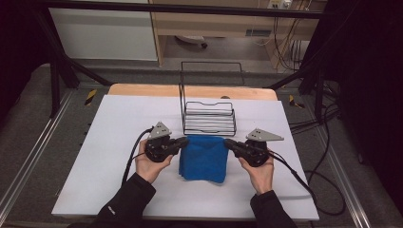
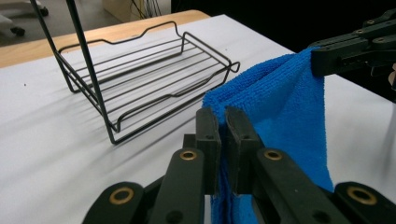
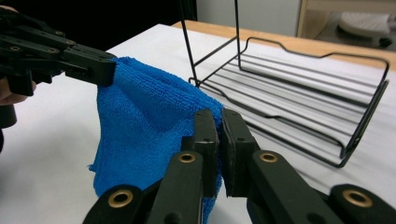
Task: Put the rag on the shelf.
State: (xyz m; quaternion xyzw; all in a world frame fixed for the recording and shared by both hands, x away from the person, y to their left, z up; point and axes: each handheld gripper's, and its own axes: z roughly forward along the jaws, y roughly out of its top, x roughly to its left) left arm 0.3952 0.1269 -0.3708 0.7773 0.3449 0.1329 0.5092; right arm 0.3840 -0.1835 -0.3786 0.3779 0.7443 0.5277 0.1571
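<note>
A blue cloth [image 1: 204, 158] hangs between the two claws, just in front of the wire rack [image 1: 209, 118] on the person's side, its lower edge touching or just above the white counter [image 1: 109, 142].

The left claw [image 1: 183, 141] has its jaws pinched narrow on the cloth's upper left corner; in the left claw's own view the two black pads [image 2: 208, 135] stand almost together with blue fabric squeezed in the slit between them. The right claw [image 1: 228, 142] grips the upper right corner the same way, its pads [image 3: 233, 140] nearly closed with the cloth's edge caught between.

The cloth's top edge runs roughly level from one claw to the other, a little slack, and the rest drapes down in soft folds, doubled over on itself.

The rack is a black wire tray with a tall upright frame at its back, standing empty on the counter just beyond the cloth. Each claw sits to one side of the rack's front edge, near it but not touching.
</note>
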